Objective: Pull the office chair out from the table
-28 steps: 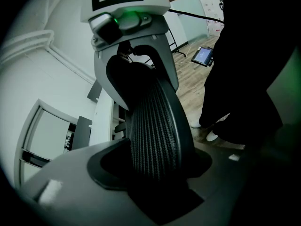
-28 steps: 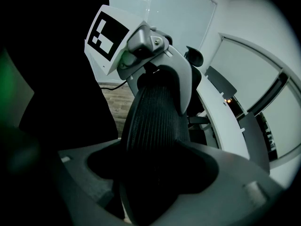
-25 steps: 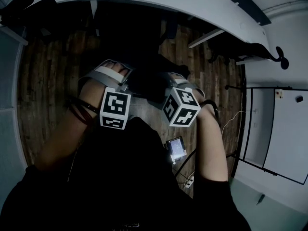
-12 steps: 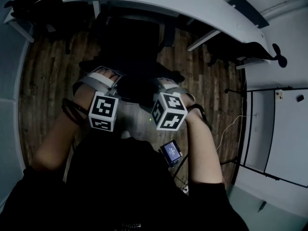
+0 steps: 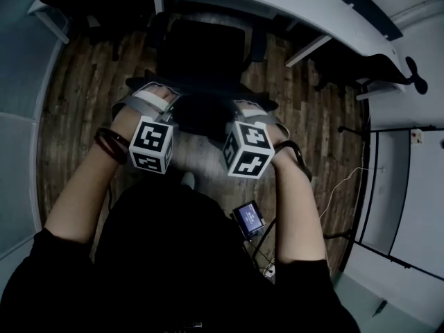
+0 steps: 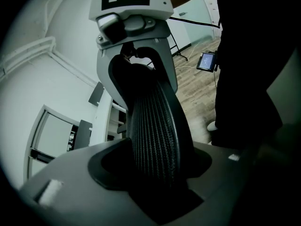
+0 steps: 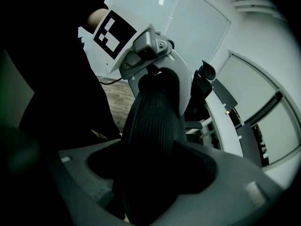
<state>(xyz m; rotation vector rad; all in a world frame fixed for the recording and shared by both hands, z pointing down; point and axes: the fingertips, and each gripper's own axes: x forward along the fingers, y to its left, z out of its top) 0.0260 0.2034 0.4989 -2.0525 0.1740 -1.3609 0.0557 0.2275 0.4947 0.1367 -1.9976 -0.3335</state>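
a: office chair [image 5: 201,54], where does it stand?
b: on the wood plank floor [image 5: 76,109], facing the white curved table [image 5: 277,5]. seat front sits at the table's edge, armrests just beneath it. the backrest is toward the person.

a: left gripper [image 6: 157,182]?
b: clamped on the top rim of the mesh backrest [image 6: 155,126]. the ribbed mesh fills the notch between both jaws and runs upward from it.

a: right gripper [image 7: 150,182]?
b: same, closed on that rim, further along to the right. the dark mesh is wedged between its jaws. each gripper shows up in the other's view, gripping the far end of the rim.

a: spacing between them?
b: near each other, one at each side of the backrest top. marker cubes point back at the person.

a: anything else in view?
b: a small device with a lit screen [image 5: 250,219] at the person's waist, cable trailing down. one shoe toe [image 5: 187,179] on the floor behind the chair. more dark chairs are tucked along the table's far side, too dark to describe.
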